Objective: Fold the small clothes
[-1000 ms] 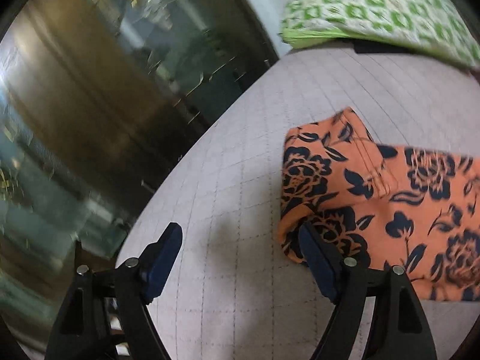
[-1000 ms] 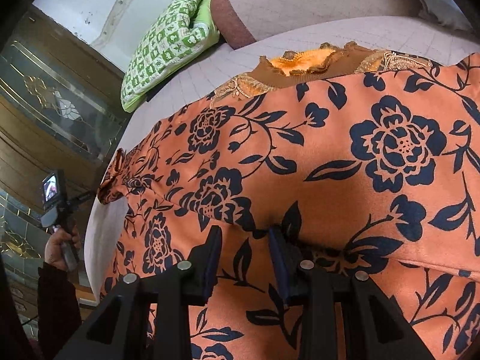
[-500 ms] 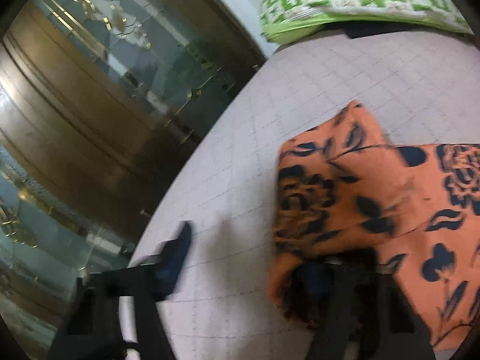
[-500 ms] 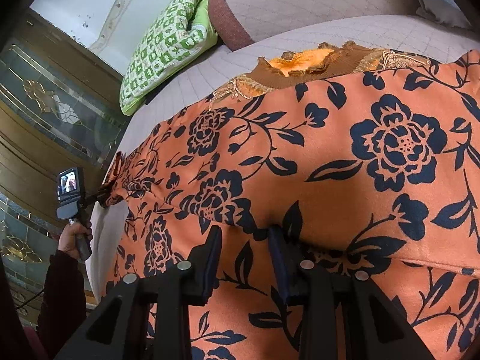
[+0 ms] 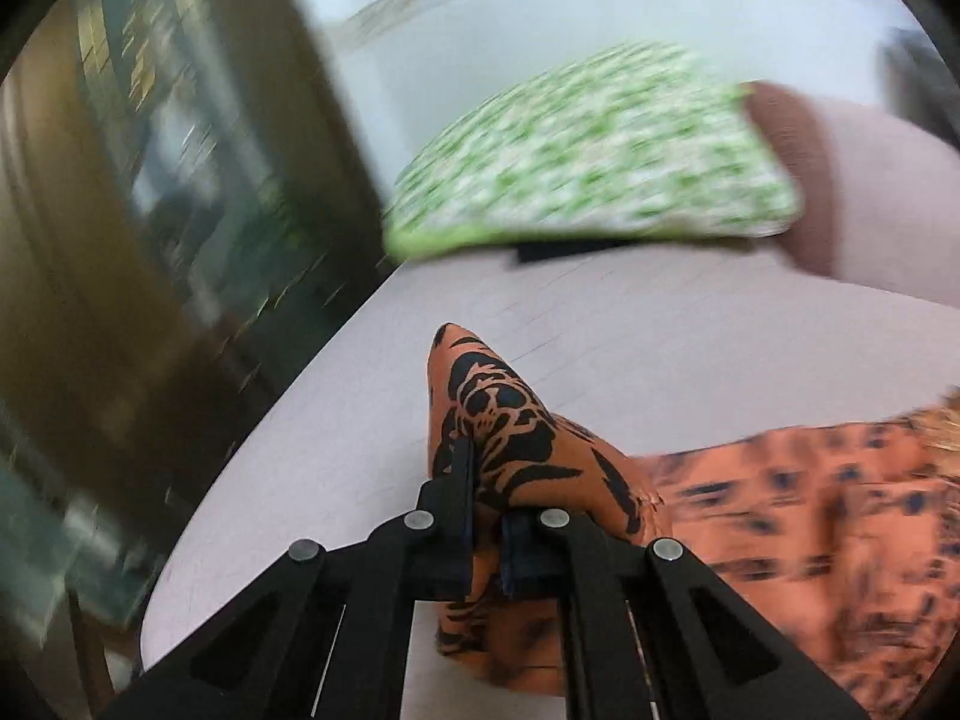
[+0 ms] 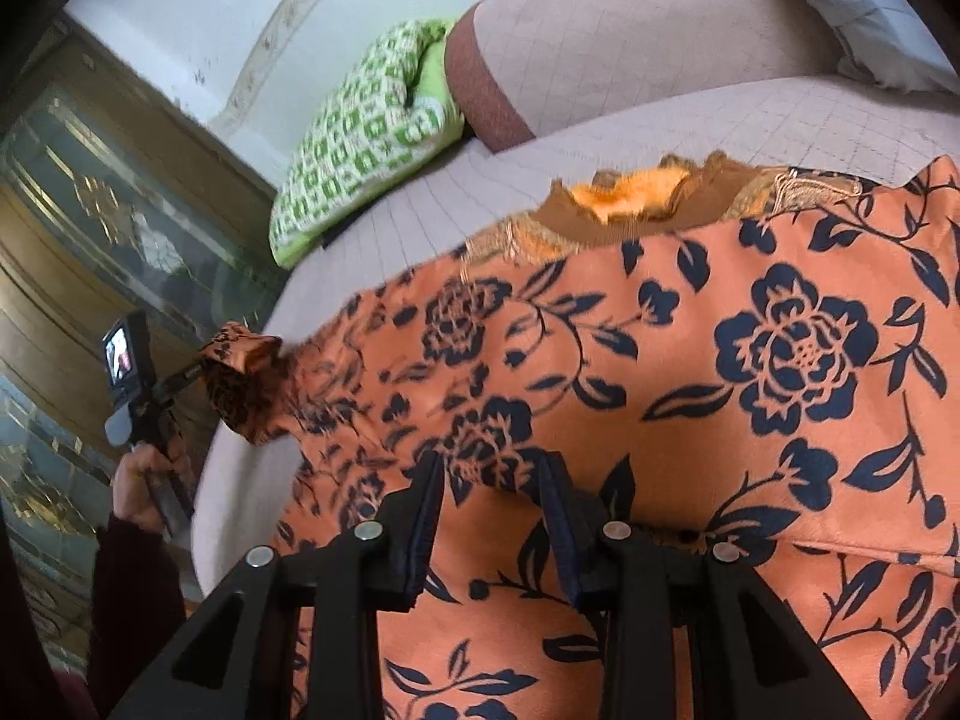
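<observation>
An orange garment with dark blue flowers (image 6: 720, 360) lies spread on the pale quilted bed (image 6: 690, 126), its furry collar (image 6: 630, 198) at the far side. My left gripper (image 5: 483, 480) is shut on the end of its sleeve (image 5: 498, 408), which stands raised off the bed in a peak. In the right wrist view the same raised sleeve end (image 6: 240, 372) shows at the left, next to the hand (image 6: 144, 480) holding that gripper. My right gripper (image 6: 492, 480) sits low on the garment's body, with a raised fold of fabric pinched between its fingers.
A green and white patterned pillow (image 5: 588, 150) lies at the head of the bed, beside a pink bolster with a brown end (image 6: 492, 102). A wooden cabinet with glass doors (image 5: 150, 240) stands close along the bed's left edge. Bare sheet (image 5: 660, 348) lies between sleeve and pillow.
My left gripper went from open beside the sleeve end to shut on it, then lifted it up and toward the garment. The right gripper stayed put.
</observation>
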`<state>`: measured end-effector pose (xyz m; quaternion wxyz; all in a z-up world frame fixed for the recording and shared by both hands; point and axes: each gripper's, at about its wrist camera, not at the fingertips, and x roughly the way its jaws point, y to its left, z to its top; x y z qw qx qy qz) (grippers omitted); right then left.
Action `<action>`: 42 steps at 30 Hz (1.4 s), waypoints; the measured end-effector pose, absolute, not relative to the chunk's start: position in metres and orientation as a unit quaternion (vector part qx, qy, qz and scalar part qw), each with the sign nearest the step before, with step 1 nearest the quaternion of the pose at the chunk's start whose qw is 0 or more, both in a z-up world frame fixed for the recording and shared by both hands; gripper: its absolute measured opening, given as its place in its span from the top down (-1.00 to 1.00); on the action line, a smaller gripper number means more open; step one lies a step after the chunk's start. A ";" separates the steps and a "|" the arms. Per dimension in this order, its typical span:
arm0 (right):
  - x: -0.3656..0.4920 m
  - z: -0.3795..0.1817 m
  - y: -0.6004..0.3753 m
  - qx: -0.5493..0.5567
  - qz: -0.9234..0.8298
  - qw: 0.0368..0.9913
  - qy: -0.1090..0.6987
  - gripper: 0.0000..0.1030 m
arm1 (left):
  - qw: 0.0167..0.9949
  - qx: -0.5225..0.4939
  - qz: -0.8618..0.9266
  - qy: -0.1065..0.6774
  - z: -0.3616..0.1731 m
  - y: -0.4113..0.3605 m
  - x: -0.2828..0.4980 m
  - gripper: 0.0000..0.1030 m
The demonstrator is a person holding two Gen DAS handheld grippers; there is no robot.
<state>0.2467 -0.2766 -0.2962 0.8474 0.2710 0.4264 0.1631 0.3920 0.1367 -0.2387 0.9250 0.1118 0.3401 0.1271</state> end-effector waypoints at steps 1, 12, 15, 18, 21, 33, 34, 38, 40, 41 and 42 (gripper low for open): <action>0.247 -0.294 -0.280 0.278 0.163 0.848 0.422 0.30 | 0.929 0.112 0.106 0.335 -0.232 0.119 0.388 0.89; 0.249 -0.289 -0.333 0.429 0.198 0.799 0.372 -0.33 | 0.905 0.085 -0.219 0.354 -0.217 -0.093 0.335 0.50; 0.248 -0.301 -0.362 0.514 0.191 0.759 0.351 -0.41 | 0.892 0.110 -0.243 0.365 -0.223 -0.114 0.331 -0.06; 0.253 -0.317 -0.383 0.568 0.186 0.722 0.348 -0.41 | 0.914 0.101 -0.212 0.331 -0.211 -0.089 0.337 -0.34; 0.261 -0.332 -0.385 0.584 0.177 0.698 0.376 -0.41 | 0.928 0.077 -0.162 0.328 -0.204 -0.050 0.353 -0.38; 0.274 -0.359 -0.348 0.649 0.176 0.609 0.420 -0.41 | 0.889 0.056 0.038 0.454 -0.285 0.078 0.395 -0.38; 0.276 -0.360 -0.347 0.651 0.166 0.611 0.418 -0.41 | 0.886 0.047 0.035 0.461 -0.290 0.082 0.395 -0.38; 0.283 -0.354 -0.338 0.612 0.119 0.681 0.385 0.10 | 0.873 0.042 0.022 0.485 -0.307 0.081 0.393 -0.38; 0.285 -0.343 -0.339 0.569 0.096 0.721 0.384 0.83 | 0.869 0.042 0.021 0.493 -0.309 0.080 0.393 -0.38; 0.284 -0.334 -0.340 0.541 0.077 0.746 0.380 0.83 | 0.868 0.038 0.020 0.495 -0.308 0.081 0.396 -0.38; 0.281 -0.315 -0.343 0.498 0.055 0.787 0.359 0.84 | 0.869 0.031 0.016 0.494 -0.306 0.081 0.397 -0.38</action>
